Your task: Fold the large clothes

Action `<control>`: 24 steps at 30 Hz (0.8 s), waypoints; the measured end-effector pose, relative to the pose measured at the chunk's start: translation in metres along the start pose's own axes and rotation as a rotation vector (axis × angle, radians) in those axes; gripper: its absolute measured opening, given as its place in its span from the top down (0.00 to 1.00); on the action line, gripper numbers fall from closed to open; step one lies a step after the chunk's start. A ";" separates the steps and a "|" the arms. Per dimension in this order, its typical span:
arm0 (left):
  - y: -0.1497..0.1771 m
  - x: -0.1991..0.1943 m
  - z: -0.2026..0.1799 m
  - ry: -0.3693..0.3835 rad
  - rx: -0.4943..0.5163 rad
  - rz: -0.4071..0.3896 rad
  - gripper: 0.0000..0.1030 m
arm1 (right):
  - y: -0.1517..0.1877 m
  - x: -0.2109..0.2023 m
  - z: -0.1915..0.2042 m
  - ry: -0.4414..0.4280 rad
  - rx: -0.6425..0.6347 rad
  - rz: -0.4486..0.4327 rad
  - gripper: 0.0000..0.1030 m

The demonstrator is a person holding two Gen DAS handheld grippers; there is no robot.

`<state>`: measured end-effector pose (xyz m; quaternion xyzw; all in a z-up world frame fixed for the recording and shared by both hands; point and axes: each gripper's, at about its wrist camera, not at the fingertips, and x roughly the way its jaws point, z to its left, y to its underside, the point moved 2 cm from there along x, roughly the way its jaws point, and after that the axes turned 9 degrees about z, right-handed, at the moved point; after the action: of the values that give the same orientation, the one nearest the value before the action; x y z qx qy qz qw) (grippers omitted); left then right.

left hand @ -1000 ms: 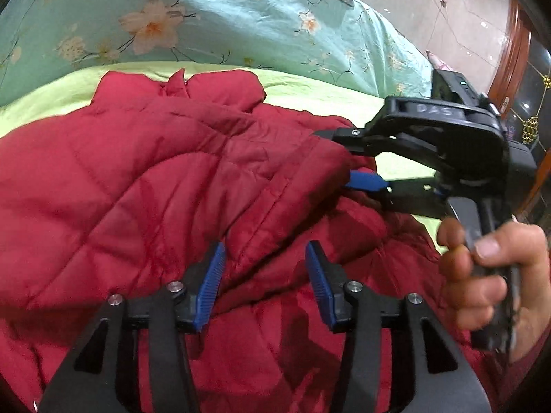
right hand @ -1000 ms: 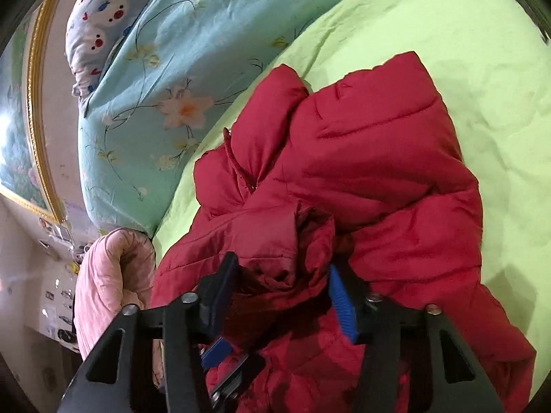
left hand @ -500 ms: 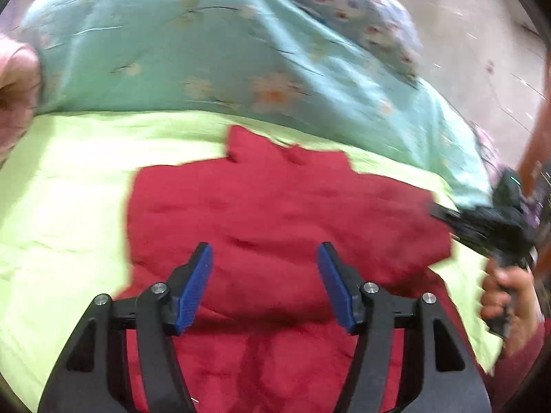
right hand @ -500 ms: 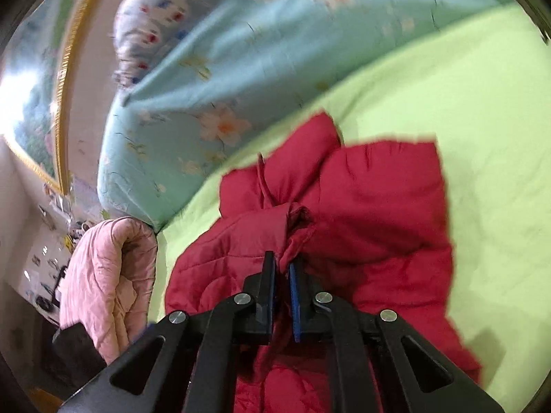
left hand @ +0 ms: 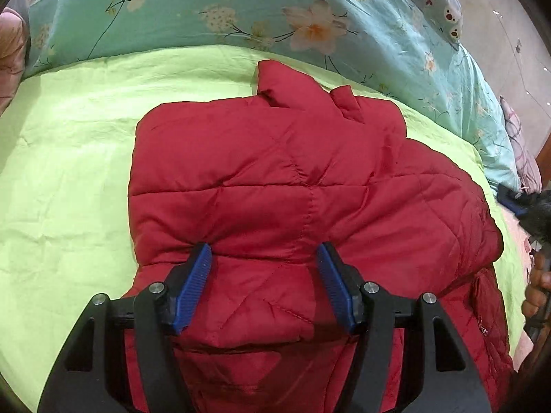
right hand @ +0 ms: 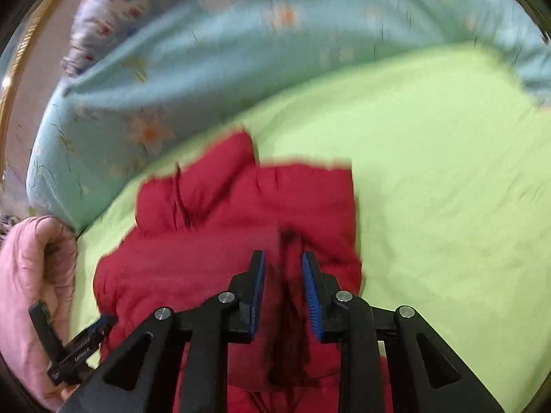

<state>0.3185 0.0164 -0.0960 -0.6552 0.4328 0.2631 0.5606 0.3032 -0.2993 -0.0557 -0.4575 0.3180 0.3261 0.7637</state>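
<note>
Both claws hang released over the red jacket; the right claw has just been opening, nothing pinched. Next, grip the hem evenly and fold flat.

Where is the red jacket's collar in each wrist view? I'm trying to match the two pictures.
Left wrist: collar at upper centre, on the red jacket's far edge.
Right wrist: collar, blurred, left of centre, above the fingers.
Shared landmark: the floral blue quilt just beyond the collar.

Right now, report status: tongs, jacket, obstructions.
Left tongs open, empty. Right tongs just opening, off the fabric. Red jacket folded on green sheet. Nothing blocking.
</note>
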 end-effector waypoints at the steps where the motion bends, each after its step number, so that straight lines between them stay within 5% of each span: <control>1: -0.001 0.001 -0.001 -0.001 -0.001 0.000 0.40 | 0.001 -0.008 0.011 -0.012 -0.027 -0.031 0.69; 5: 0.000 0.001 0.001 -0.010 0.008 0.004 0.39 | 0.019 0.017 0.055 -0.094 -0.194 0.090 0.65; 12: 0.002 0.010 0.004 -0.034 0.013 0.027 0.36 | 0.037 0.074 0.038 0.157 -0.308 0.152 0.68; 24: 0.005 0.021 0.006 -0.053 0.013 0.041 0.35 | 0.036 0.084 0.019 0.090 -0.249 0.165 0.68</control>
<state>0.3256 0.0165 -0.1169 -0.6352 0.4328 0.2890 0.5706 0.3280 -0.2516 -0.1323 -0.5352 0.3454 0.4041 0.6565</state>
